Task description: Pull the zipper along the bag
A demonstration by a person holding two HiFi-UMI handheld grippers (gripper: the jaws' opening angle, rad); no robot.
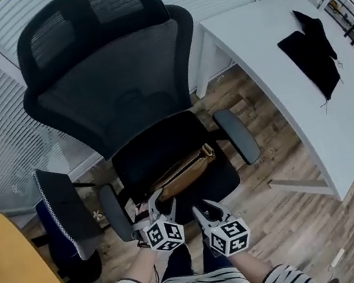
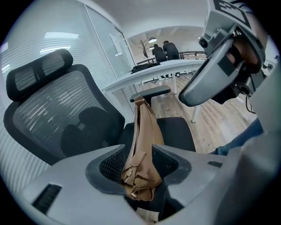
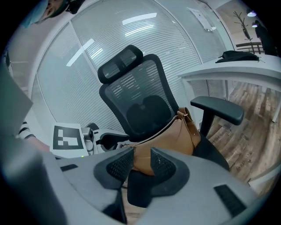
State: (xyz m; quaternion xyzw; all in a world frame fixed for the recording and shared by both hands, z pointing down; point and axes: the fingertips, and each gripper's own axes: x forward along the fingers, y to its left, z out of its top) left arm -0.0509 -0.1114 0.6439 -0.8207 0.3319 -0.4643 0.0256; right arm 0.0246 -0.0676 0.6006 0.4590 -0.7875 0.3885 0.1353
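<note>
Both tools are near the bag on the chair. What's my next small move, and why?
Probably ease the left tool forward and close on the zipper pull. Its open jaws frame the tan bag's near end, seemingly without touching it. The right tool is open too, farther back.

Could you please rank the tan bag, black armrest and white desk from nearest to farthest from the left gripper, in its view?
1. Tan leather bag, centre, at the open left gripper.
2. Black padded armrest, just beyond the bag's far end.
3. White desk, behind the armrest.
</note>
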